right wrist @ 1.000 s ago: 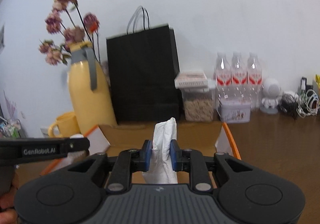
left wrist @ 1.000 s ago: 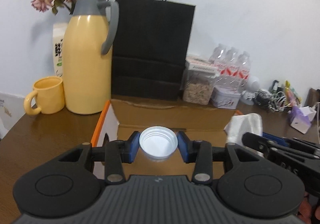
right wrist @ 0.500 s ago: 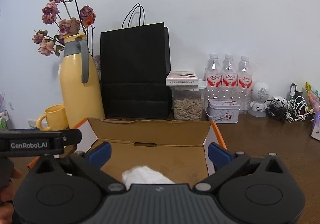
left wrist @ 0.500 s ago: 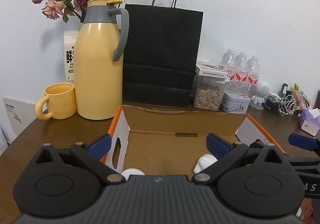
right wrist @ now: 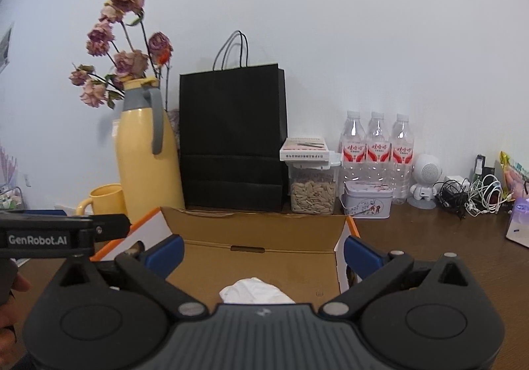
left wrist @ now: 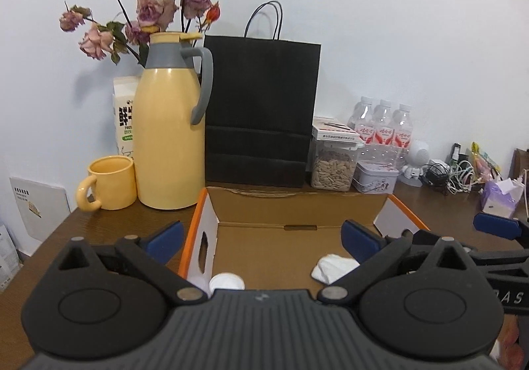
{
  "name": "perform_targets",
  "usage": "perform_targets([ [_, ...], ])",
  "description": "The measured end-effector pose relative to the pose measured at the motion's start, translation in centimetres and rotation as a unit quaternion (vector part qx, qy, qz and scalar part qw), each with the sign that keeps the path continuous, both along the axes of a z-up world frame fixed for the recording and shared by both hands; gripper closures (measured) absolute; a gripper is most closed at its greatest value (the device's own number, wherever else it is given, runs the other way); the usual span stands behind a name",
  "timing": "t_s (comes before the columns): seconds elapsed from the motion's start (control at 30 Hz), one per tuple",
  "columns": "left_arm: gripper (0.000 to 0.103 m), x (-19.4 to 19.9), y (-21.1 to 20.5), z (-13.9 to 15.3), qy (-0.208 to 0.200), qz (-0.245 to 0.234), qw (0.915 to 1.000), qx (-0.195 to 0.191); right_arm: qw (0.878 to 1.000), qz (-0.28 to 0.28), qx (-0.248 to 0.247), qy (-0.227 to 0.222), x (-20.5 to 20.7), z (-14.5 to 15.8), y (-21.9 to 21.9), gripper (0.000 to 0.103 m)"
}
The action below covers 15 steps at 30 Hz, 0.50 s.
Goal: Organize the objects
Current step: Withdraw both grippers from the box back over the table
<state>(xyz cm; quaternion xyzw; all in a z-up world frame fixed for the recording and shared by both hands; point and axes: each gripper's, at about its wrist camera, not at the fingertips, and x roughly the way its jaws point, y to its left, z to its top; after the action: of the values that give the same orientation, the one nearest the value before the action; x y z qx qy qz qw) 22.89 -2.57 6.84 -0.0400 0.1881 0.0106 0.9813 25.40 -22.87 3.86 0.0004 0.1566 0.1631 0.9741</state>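
Observation:
An open cardboard box [left wrist: 297, 201] with orange edges sits on the brown table. A white cap [left wrist: 226, 280] lies on its floor at the near left, and a crumpled white tissue [left wrist: 334, 266] lies at the near right. My left gripper [left wrist: 263, 238] stands wide open above the box's near side, nothing between its blue pads. In the right wrist view the same box [right wrist: 258, 224] holds the tissue [right wrist: 254, 290] just under my right gripper [right wrist: 263, 252], which is also wide open and holds nothing. The right gripper's blue fingertip [left wrist: 496, 226] shows at the left view's right edge.
Behind the box stand a yellow thermos jug [left wrist: 168, 142], a yellow mug [left wrist: 109, 183], a black paper bag [left wrist: 261, 112], a jar of seeds [left wrist: 334, 168], a small tin [left wrist: 375, 176] and three water bottles [left wrist: 383, 132]. Cables [left wrist: 459, 171] and a purple tissue pack [left wrist: 499, 198] lie right.
Both grippers opened: the left let the white cap go and the right let the tissue go, and both now lie in the box. Both grippers then drew back and rose slightly.

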Motion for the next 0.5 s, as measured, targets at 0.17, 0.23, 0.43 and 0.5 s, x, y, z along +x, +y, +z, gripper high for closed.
perform_targets([
  [0.17, 0.000, -4.1, 0.2, 0.3, 0.006, -0.011, 0.9999, 0.008, 1.000, 0.006, 0.002, 0.003, -3.8, 0.4, -1.5, 0.000],
  [0.23, 0.000, -5.6, 0.2, 0.2, 0.011, -0.014, 0.9998, 0.011, 1.000, 0.006, -0.002, 0.005, -5.4, 0.4, -2.0, 0.000],
  [0.43, 0.000, -10.2, 0.7, -1.0, 0.032, -0.020, 0.9991, 0.021, 1.000, 0.011, -0.012, 0.024, -9.7, -0.8, -3.4, 0.000],
  [0.5, 0.000, -11.4, 0.8, -1.7, 0.042, -0.024, 0.9986, 0.024, 0.999, 0.013, -0.017, 0.035, -10.8, -1.5, -3.5, 0.000],
])
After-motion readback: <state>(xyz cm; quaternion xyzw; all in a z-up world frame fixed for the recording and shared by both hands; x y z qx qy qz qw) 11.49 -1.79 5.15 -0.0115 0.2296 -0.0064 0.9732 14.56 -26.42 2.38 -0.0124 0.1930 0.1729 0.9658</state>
